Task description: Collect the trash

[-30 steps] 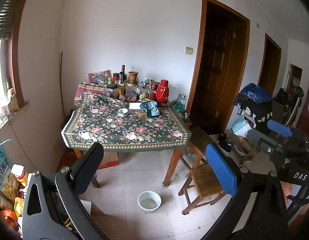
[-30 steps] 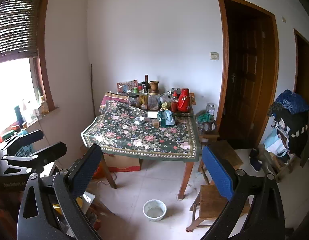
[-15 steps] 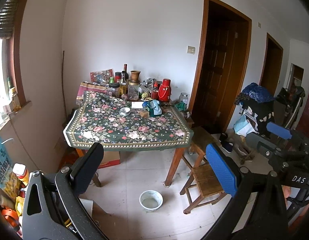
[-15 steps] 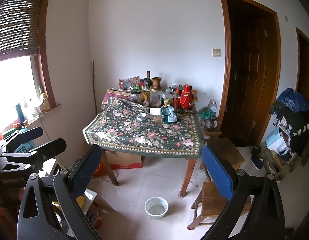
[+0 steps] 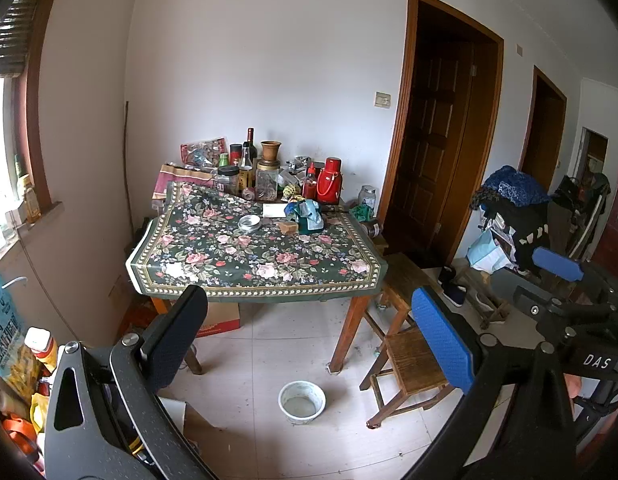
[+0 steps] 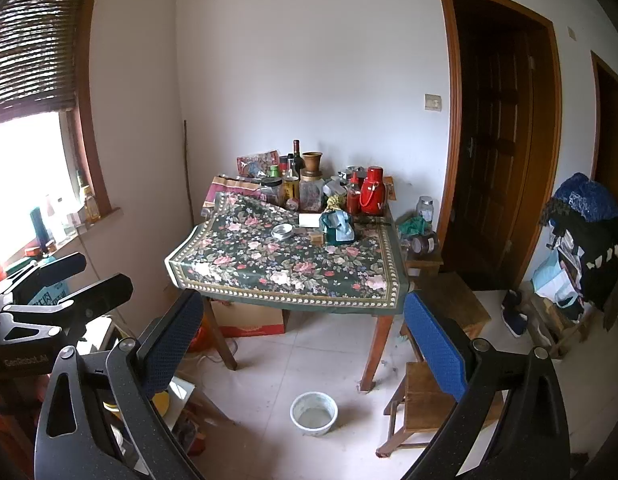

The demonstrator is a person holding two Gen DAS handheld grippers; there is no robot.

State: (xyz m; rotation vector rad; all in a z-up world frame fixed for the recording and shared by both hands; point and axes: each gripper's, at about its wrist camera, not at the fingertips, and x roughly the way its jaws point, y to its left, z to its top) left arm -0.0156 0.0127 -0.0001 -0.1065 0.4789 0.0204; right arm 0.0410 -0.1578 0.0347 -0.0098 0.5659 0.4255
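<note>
Crumpled teal wrapper (image 5: 308,216) on table (image 5: 213,276), no clear long axis.

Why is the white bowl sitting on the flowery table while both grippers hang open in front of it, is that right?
Not quite: the white bowl sits on the floor near the table, as the left wrist view shows. The left gripper and right gripper are indeed open, holding nothing.

Floral tablecloth (image 5: 245,256) ahead of the tongs, looking like smooth cloth with slight sheen. Wooden table legs (image 6: 379,350), varnished. Glossy red plastic flask (image 6: 374,196) far behind. Shiny metal tin (image 5: 249,223). Rough wooden stool (image 5: 413,364) at right. Matt white bowl (image 6: 314,413) on pale smooth floor tiles (image 5: 277,344).
</note>
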